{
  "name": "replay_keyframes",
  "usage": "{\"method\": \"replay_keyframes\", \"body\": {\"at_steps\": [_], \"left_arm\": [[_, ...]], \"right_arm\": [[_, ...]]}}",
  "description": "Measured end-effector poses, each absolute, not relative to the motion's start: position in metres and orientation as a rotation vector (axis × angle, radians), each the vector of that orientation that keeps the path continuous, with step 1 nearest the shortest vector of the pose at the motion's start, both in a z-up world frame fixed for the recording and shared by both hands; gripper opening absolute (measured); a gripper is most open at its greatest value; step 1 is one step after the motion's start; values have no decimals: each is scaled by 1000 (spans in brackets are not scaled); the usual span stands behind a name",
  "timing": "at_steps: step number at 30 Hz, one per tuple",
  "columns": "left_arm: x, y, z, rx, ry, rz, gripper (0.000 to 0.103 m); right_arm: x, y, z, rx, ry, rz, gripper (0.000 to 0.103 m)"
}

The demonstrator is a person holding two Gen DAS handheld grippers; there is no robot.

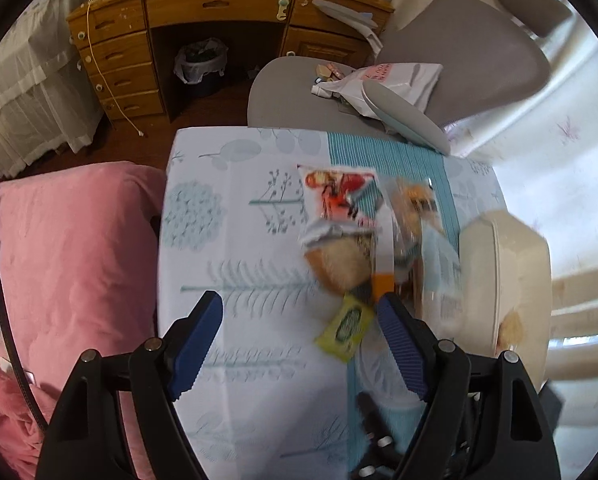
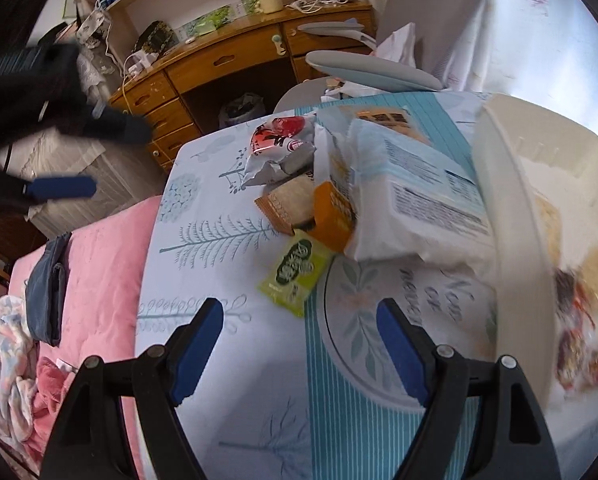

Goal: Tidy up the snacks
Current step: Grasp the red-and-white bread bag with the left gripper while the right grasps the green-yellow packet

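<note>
A heap of snacks lies on the leaf-print tablecloth (image 2: 203,344): a red-and-white bag (image 2: 279,148), a brown cracker pack (image 2: 289,204), an orange pack (image 2: 333,216), a big white pack (image 2: 419,196) and a small yellow-green packet (image 2: 297,272). A cream bin (image 2: 511,208) at the right holds several blurred snacks. My right gripper (image 2: 299,320) is open just short of the yellow-green packet, with nothing between its pads. My left gripper (image 1: 299,320) is open over bare cloth, with the yellow-green packet (image 1: 345,328) by its right finger. It shows blurred at the upper left of the right wrist view (image 2: 95,156).
A round leaf-patterned tin lid (image 2: 363,320) lies under my right finger, beside the bin. A pink blanket (image 1: 71,264) borders the table's left edge. Beyond the table stand a grey chair (image 1: 459,52) with a white bag and a wooden desk (image 1: 219,4).
</note>
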State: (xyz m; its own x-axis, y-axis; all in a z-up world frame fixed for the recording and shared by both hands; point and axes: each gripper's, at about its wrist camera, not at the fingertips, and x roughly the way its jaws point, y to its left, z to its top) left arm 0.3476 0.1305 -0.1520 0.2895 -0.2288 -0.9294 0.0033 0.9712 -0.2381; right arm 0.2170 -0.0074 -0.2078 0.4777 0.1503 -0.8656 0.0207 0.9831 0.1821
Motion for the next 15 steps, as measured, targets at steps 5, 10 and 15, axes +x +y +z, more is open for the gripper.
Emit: {"method": "replay_keyframes", "body": {"at_steps": [5,10,15], "left_arm": [[392,123,-166,-261,1292,-123,81],[429,119,-187,-298,1301,-94,83],[452,108,-214,-310,1332,-90,83]], "right_arm": [[237,-2,-230,134,1096,106,80],[249,3,-252,84,1110,145,80],[257,9,-267,44,1113,166,80]]}}
